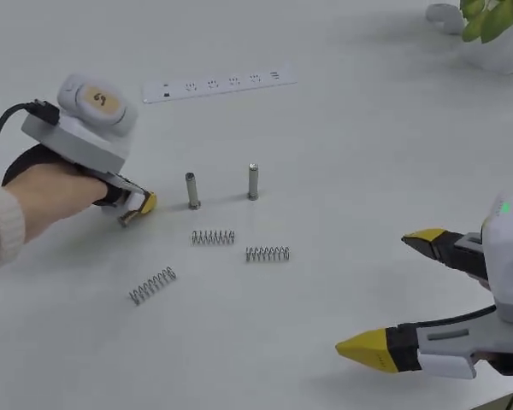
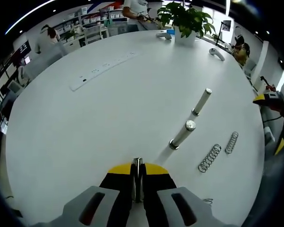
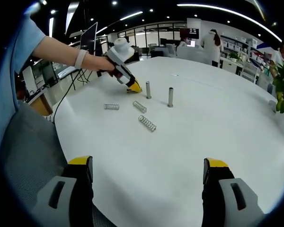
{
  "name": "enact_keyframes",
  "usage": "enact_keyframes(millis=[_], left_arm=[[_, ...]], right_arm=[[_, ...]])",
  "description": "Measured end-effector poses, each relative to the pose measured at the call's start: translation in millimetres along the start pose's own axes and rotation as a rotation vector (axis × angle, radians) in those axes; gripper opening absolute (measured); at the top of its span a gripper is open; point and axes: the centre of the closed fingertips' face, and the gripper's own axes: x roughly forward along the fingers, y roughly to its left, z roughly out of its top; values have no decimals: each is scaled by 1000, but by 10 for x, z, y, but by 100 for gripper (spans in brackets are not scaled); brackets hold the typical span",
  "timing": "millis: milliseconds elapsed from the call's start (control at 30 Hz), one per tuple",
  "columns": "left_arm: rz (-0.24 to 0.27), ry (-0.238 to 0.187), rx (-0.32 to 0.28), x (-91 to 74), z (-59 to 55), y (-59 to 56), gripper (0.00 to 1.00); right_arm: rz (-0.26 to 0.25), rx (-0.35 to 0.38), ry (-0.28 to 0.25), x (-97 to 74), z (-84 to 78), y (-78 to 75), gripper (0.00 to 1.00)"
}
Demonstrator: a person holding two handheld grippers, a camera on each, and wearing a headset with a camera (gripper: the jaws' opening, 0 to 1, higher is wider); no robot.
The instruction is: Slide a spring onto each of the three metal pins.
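Yellow-tipped jaws of the left gripper (image 1: 139, 206) are pressed shut on a third pin (image 2: 137, 179), held low at the table (image 1: 368, 128) just left of the two upright ones, the left pin (image 1: 191, 190) and the right pin (image 1: 253, 181). I cannot tell whether its base touches the surface. The right gripper (image 1: 393, 295) hangs well apart at the near right, jaws spread wide with nothing between them. Three springs (image 1: 213, 237) lie flat in front of the upright pins, none on a pin yet, so the task looks barely begun.

The step in hand seems to be standing the held pin beside the others. To do it well, bring its base down flat, keep the shaft vertical, and let go gently only once it sits steady. A sideways tug on release could topple it into the left pin, which is near. The right gripper could then take the closest spring (image 1: 267, 254) by one end, leaving its bore free to slide over a pin top.

The table is white, smooth and broad, so a dropped spring may roll. A white power strip (image 1: 220, 83) lies beyond the pins, and a potted plant (image 1: 492, 17) stands at the far edge. Around it is a bright open office with desks, screens, ceiling lights and people in the background.
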Motion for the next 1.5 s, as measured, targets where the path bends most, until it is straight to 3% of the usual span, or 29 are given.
enact_keyframes(millis=[600, 1033, 1267, 1500], left_arm=[[3, -109, -75, -420, 33, 109, 0], [8, -115, -96, -484, -7, 150, 0], [6, -122, -137, -520, -53, 153, 0], [9, -128, -133, -524, -58, 143, 0]], right_arm=[[20, -12, -10, 56, 57, 73, 96], [24, -18, -9, 68, 74, 94, 96], [27, -19, -7, 69, 77, 111, 96], [29, -22, -9, 72, 90, 117, 95]])
